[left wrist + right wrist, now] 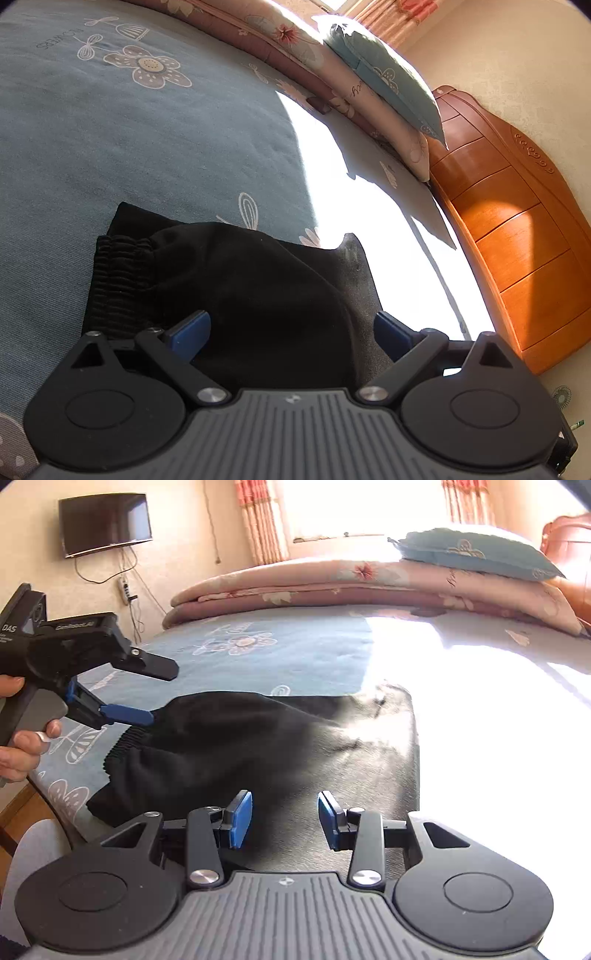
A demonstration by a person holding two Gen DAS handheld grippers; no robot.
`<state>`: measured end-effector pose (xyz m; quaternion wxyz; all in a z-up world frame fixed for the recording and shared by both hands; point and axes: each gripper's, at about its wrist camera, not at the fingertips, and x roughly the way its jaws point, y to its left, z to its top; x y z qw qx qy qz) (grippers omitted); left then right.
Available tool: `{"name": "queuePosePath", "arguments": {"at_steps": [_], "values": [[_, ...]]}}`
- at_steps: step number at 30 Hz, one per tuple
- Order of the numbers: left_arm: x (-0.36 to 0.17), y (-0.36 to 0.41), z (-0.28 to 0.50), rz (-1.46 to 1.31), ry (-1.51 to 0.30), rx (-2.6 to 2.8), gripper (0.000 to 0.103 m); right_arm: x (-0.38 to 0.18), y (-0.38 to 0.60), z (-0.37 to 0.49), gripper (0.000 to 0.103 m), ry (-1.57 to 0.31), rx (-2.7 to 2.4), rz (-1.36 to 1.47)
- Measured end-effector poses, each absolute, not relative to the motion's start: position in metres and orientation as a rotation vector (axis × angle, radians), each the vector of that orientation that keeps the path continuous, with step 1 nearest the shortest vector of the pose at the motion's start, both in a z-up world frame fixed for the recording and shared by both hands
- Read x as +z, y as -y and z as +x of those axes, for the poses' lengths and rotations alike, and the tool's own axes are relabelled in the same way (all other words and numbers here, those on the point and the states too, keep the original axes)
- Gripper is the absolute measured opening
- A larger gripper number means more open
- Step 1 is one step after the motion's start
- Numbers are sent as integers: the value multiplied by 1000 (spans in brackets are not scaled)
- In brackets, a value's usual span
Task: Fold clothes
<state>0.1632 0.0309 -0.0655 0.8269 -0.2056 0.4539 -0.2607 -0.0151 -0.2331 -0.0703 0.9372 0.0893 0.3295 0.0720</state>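
Bed (295, 653) under blue floral sheet, strong sun patch across its right side. Folded pink quilt (332, 587) along far edge, blue pillow (476, 555) on top. Wooden headboard (517, 236). Wall-mounted TV (105, 524) on cream wall; striped curtains (262, 520) flank bright window.

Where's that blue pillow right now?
In the right wrist view, the blue pillow sits top right, atop the folded pink quilt, beside the wooden headboard.

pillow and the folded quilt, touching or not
Touching. The right wrist view shows the blue pillow lying directly on the pink folded quilt, no gap beneath it; the left wrist view agrees.
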Motion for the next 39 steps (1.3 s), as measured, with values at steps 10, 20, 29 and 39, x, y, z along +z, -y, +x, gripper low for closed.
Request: {"name": "queuePosePath", "arguments": {"at_steps": [10, 20, 29, 39], "values": [[-58, -24, 144, -361, -968, -490, 95, -70, 314, -58, 53, -665, -99, 341], [-36, 22, 98, -159, -861, -554, 95, -88, 214, -69, 74, -675, -28, -311], [-72, 19, 95, -189, -1004, -476, 95, -76, 217, -56, 75, -622, 59, -137], [-39, 22, 100, -208, -960, -547, 95, -71, 220, -55, 80, -624, 150, -20]]}}
